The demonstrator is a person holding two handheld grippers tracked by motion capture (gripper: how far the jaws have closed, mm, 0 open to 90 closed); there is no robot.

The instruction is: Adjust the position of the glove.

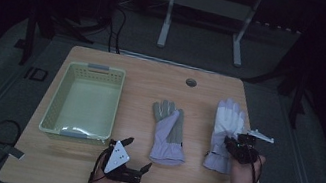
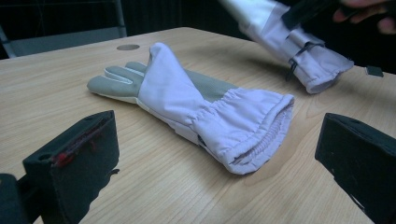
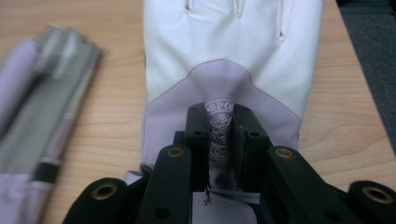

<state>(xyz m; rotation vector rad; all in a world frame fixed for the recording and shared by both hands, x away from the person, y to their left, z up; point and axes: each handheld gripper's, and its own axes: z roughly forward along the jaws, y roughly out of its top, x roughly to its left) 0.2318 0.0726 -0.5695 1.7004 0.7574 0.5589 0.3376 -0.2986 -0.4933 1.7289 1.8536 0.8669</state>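
Your right gripper (image 3: 223,140) pinches the white glove (image 3: 229,60) at frame centre; your left gripper (image 2: 210,154) stands open before the grey-palmed glove (image 2: 187,102).

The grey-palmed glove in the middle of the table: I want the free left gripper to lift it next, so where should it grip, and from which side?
Best grip the gathered cuff of the middle glove, coming in from the near edge. The cuff faces the open left gripper and bunches into a raised, thick fold, whereas the fingers lie flat and farther off.
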